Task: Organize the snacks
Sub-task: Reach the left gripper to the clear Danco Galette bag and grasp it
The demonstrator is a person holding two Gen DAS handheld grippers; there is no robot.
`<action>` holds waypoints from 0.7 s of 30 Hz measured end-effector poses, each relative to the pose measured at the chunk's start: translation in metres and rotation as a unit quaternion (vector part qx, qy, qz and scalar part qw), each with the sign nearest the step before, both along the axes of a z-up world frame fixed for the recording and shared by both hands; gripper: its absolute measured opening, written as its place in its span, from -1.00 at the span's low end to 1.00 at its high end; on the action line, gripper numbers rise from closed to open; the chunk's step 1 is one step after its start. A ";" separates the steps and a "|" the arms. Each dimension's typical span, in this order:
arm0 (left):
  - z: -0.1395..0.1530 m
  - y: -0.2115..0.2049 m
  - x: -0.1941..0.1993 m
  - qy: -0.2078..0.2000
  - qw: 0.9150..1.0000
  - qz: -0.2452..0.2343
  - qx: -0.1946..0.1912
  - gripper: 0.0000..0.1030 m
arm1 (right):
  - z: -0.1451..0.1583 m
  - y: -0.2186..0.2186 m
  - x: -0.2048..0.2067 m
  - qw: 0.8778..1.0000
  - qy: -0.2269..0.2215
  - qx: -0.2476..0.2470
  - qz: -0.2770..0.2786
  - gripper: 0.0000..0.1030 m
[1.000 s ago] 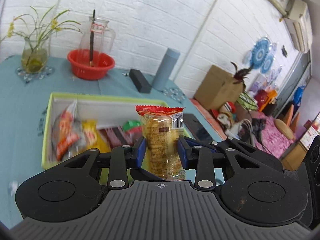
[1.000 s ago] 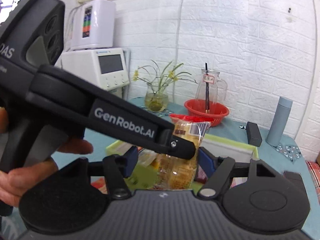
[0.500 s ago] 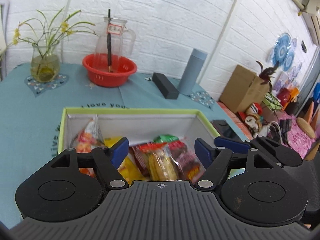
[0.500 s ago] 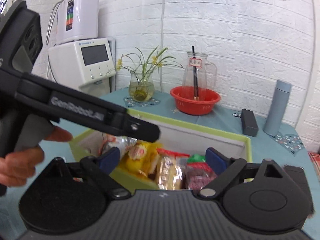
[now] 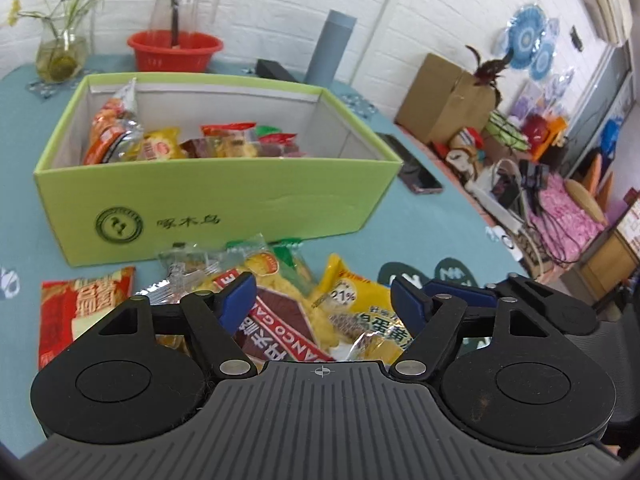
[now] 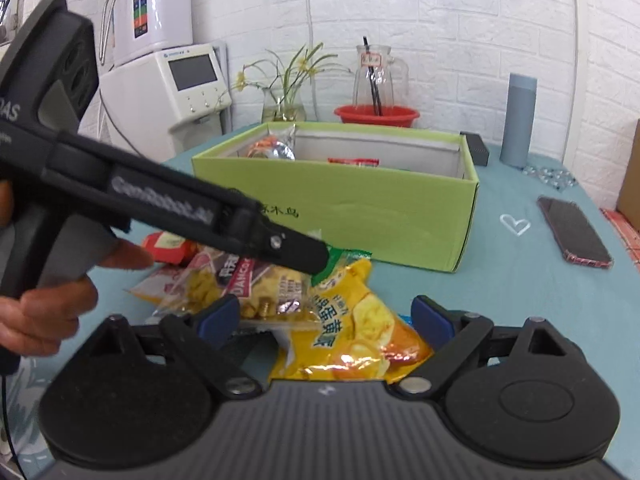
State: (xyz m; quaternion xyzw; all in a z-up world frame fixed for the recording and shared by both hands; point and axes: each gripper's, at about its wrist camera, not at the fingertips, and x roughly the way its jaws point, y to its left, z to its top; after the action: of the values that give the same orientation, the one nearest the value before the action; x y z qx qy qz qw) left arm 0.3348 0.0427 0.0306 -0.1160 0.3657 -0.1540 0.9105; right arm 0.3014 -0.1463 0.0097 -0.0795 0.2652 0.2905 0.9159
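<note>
A light green cardboard box [image 5: 224, 196] holds several snack packets [image 5: 160, 144]. In front of it on the teal cloth lies a loose pile: a dark red DANCO packet [image 5: 280, 320], a yellow packet [image 5: 360, 312] and a red packet [image 5: 80, 308]. My left gripper [image 5: 322, 292] hovers low over the pile. Its jaws are closing, with the DANCO packet below and between them, and the pads are clear of it. My right gripper [image 6: 325, 312] stands open over the yellow packet [image 6: 352, 328] without touching it. A hand holds the left gripper [image 6: 304, 252] across the right wrist view.
A phone [image 6: 574, 232] lies right of the box. Behind the box stand a red basin [image 5: 174, 50] with a glass jug, a grey bottle [image 5: 330, 52], a black case [image 5: 276, 72] and a flower vase [image 5: 60, 52]. A white appliance [image 6: 168, 80] stands far left.
The left gripper let go of the biscuit packet, which now lies in the box. Both grippers opened, then drew back and sank to the pile in front of the box.
</note>
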 end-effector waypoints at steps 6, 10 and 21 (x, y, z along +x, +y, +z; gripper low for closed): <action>0.009 0.034 -0.015 0.000 0.998 0.055 -0.040 0.18 | 0.010 0.029 -0.014 0.997 -0.017 0.011 0.077 0.79; -0.005 0.052 -0.013 0.036 0.995 0.073 -0.054 0.18 | -0.006 0.052 0.000 0.997 -0.003 -0.017 0.079 0.79; -0.019 0.054 -0.040 0.046 0.995 0.049 -0.073 -0.21 | -0.015 0.061 -0.023 0.998 0.033 -0.007 0.055 0.80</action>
State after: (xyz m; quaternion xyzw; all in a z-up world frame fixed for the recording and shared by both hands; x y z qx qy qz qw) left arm 0.2953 0.0967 0.0117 -0.2068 0.3889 -0.1302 0.8883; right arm 0.2783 -0.0855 -0.0054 -0.0912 0.2926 0.3413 0.8886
